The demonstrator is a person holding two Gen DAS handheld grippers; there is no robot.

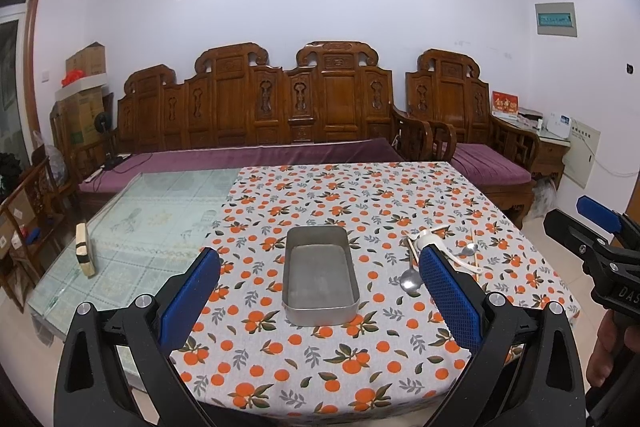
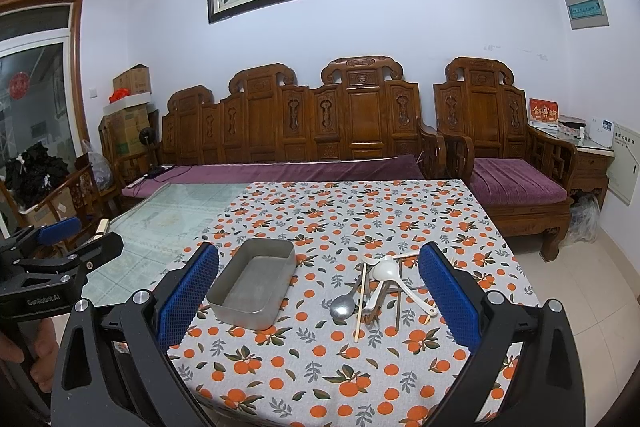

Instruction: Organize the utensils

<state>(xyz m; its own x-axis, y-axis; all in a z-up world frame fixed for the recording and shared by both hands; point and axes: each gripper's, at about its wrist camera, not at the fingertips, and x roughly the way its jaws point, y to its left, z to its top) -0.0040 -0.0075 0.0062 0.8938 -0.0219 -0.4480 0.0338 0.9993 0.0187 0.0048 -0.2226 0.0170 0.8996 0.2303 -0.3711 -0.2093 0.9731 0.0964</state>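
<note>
An empty grey metal tray (image 1: 320, 311) (image 2: 224, 301) sits on the orange-print tablecloth. Right of it lies a loose pile of utensils: a metal spoon (image 1: 411, 281) (image 2: 343, 306), a white ladle-shaped spoon (image 2: 386, 269) (image 1: 426, 239), wooden chopsticks (image 2: 361, 301) and darker sticks. My left gripper (image 1: 320, 267) stands open in front of the tray, nothing between its blue pads. My right gripper (image 2: 318, 271) is open too, above the cloth's near side, with tray and pile between its fingers in the view. Each gripper shows at the edge of the other's view.
The cloth (image 1: 360, 195) covers the right part of a glass-topped table (image 1: 160, 211). A small wooden block (image 1: 85, 253) stands on the glass at the left. A carved wooden sofa (image 1: 260, 107) and armchair (image 2: 500, 131) lie beyond the table. Tiled floor is on the right.
</note>
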